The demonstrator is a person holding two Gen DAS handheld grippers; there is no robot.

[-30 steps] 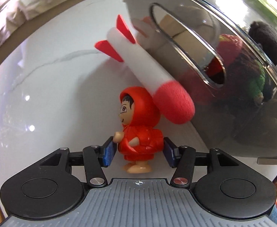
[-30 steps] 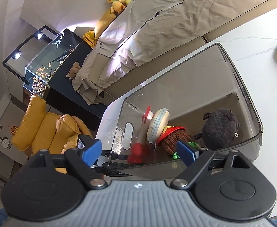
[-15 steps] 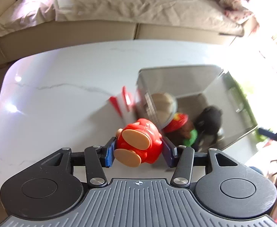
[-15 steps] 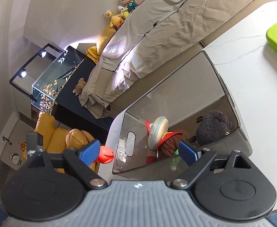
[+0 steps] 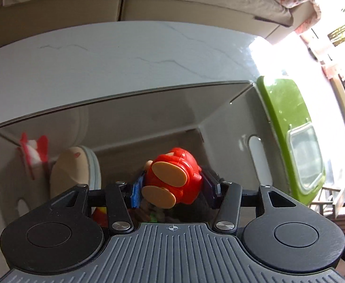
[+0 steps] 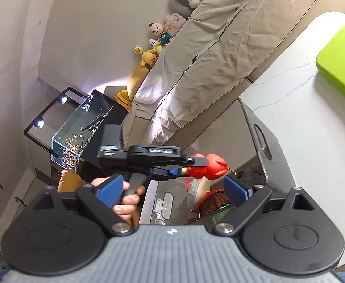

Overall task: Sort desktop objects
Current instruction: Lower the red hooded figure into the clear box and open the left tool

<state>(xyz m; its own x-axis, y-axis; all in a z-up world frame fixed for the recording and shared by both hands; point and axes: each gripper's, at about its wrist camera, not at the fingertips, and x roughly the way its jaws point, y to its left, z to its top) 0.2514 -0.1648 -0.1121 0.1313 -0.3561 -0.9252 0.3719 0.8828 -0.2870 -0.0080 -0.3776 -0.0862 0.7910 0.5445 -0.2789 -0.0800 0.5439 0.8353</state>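
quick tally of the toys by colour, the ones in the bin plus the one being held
red, held figure and rocket fins seen through the bin wall: 2
beige round plush: 1
black plush: 1
red-and-brown knitted doll: 1
total: 5

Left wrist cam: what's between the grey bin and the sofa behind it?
Only bare white table lies between the bin and the sofa, as the left wrist view shows.

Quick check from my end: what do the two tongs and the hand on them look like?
Both tongs, left and right, have a grey ribbed body with a small crosshair mark, two round black housings, black link arms with silver screws and blue pads. A bare hand grips the left one's grey handle. No cables show.
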